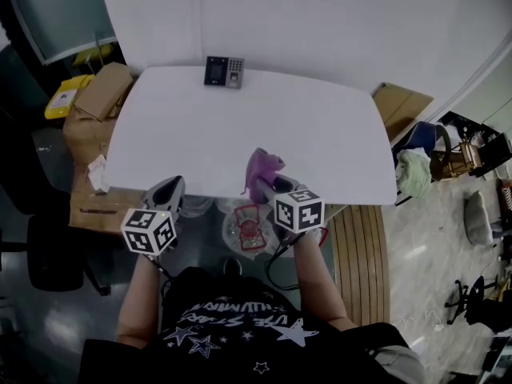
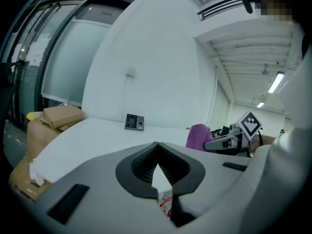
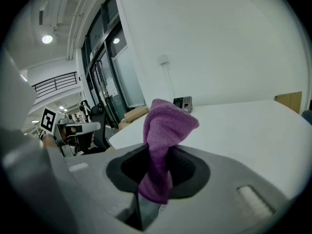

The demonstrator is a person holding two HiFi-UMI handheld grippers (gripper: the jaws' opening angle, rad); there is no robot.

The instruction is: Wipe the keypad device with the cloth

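The right gripper [image 3: 158,152] has its 2 jaws closed on the purple cloth [image 3: 165,126]. The cloth is pinched at its middle: a bunched fold stands up above the fingers and a short tail hangs below them. In the head view this gripper sits over the near edge of the white table [image 1: 240,134], with the cloth sticking up from its tip.

The left gripper [image 2: 157,145] has its jaws closed with their tips touching and nothing between them. It sits at the table's near edge, to the left of the right gripper and apart from it.

The keypad device [image 1: 224,71] stands upright at the far edge of the table, against the white wall, well apart from both grippers and the cloth. Only bare tabletop lies between it and the fingers.

Cardboard boxes [image 1: 100,94] are stacked off the table's left side, and another box [image 1: 400,106] leans off its right corner. A black chair [image 1: 48,254] stands on the floor at the left.
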